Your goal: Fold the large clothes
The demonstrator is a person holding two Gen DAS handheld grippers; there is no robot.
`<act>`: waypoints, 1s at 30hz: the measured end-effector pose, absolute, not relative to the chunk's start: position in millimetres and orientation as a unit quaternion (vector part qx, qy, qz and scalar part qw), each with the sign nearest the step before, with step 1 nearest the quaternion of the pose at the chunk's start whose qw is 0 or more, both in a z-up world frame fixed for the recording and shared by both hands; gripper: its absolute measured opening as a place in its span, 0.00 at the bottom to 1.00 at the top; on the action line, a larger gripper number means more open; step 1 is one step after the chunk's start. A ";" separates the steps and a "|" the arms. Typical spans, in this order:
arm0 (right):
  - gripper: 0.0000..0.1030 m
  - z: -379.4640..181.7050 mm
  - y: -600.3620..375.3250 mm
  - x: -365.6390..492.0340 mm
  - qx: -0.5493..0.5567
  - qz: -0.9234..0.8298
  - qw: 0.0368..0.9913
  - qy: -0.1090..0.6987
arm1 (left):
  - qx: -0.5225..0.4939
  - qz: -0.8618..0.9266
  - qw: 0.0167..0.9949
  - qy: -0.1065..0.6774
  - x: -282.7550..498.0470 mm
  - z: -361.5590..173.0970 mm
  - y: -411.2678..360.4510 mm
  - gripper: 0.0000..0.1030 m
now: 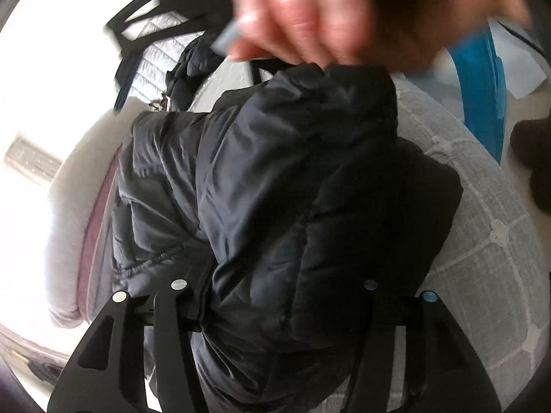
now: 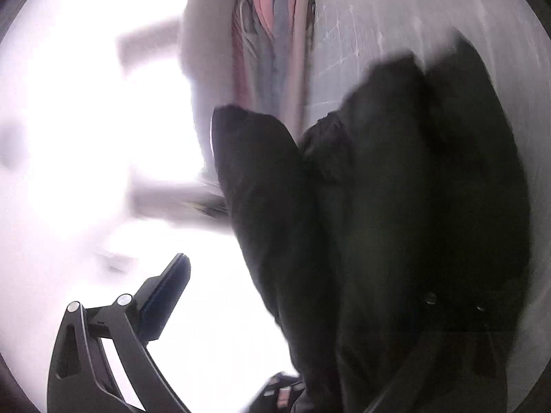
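Observation:
A black quilted puffer jacket (image 1: 292, 186) fills the left wrist view, bunched over a grey patterned bed cover (image 1: 482, 227). My left gripper (image 1: 275, 296) has its jaws spread wide with a thick fold of the jacket between them; the fingertips are buried in fabric. A blurred hand (image 1: 303, 10) holds the jacket's far edge at the top. In the right wrist view the same jacket (image 2: 378, 223) hangs dark in front of the right gripper (image 2: 310, 296). Its left finger (image 2: 165, 296) stands free and the right finger is hidden behind the jacket.
A pale grey and white quilted garment (image 1: 162, 55) and another dark garment (image 1: 193, 69) lie further back on the bed. A blue plastic object (image 1: 482, 96) stands at the right. Folded pink and grey fabric (image 2: 272, 34) lies at the bed's edge. A bright window washes out the left.

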State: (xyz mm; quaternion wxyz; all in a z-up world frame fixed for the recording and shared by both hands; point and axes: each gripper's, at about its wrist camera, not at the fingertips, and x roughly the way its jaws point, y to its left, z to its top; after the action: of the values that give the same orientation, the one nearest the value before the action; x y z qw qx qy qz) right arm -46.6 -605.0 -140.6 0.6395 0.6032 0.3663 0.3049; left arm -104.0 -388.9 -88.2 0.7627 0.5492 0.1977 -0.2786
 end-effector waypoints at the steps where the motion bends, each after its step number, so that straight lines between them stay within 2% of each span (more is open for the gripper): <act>1: 0.94 -128.2 -606.2 -39.7 0.571 0.295 0.661 0.389 | 0.552 -0.276 0.762 0.195 -108.9 -87.9 -387.2 0.52; 4: 0.94 -92.6 -606.3 -25.8 0.443 0.218 0.738 0.460 | 0.565 -0.267 0.758 0.189 -122.2 -89.7 -385.5 0.58; 6: 0.94 -71.5 -608.8 -26.0 0.383 0.170 0.778 0.469 | 0.572 -0.260 0.756 0.187 -136.0 -90.6 -380.9 0.62; 10: 0.94 -39.9 -622.3 -23.9 0.376 0.169 0.810 0.417 | 0.572 -0.264 0.756 0.176 -152.1 -83.0 -364.6 0.73; 15: 0.94 -41.6 -595.1 -2.8 0.358 0.238 0.783 0.449 | 0.549 -0.285 0.765 0.178 -166.1 -64.1 -352.1 0.79; 17: 0.94 -48.6 -584.8 16.8 0.356 0.247 0.774 0.462 | 0.521 -0.288 0.782 0.186 -161.3 -38.7 -346.0 0.80; 18: 0.87 -50.4 -569.0 25.0 0.354 0.261 0.770 0.462 | 0.496 -0.294 0.792 0.199 -159.6 -28.8 -334.4 0.80; 19: 0.61 -49.3 -563.4 40.0 0.350 0.275 0.769 0.458 | 0.474 -0.298 0.802 0.210 -158.3 -19.5 -322.0 0.81; 21: 0.26 -44.2 -546.9 16.2 0.343 0.278 0.778 0.447 | 0.422 -0.289 0.828 0.229 -149.6 -0.4 -292.6 0.81; 22: 0.21 -43.7 -547.0 8.2 0.346 0.287 0.780 0.435 | 0.405 -0.285 0.837 0.233 -144.0 2.5 -284.5 0.82; 24: 0.19 -30.0 -553.5 -12.5 0.338 0.292 0.799 0.403 | 0.351 -0.269 0.864 0.240 -128.9 20.5 -252.5 0.82; 27: 0.18 -4.4 -563.0 -69.2 0.336 0.289 0.818 0.368 | 0.273 -0.263 0.889 0.255 -107.7 42.0 -219.5 0.83; 30: 0.18 -5.0 -575.1 -96.2 0.331 0.265 0.832 0.358 | 0.201 -0.263 0.906 0.265 -81.2 58.4 -202.1 0.85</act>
State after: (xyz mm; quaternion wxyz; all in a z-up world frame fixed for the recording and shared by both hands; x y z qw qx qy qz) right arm -96.2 -575.1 -5.0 0.8317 0.3307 0.3585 0.2655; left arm -81.2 -202.1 58.4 0.9057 0.2006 0.2649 -0.2633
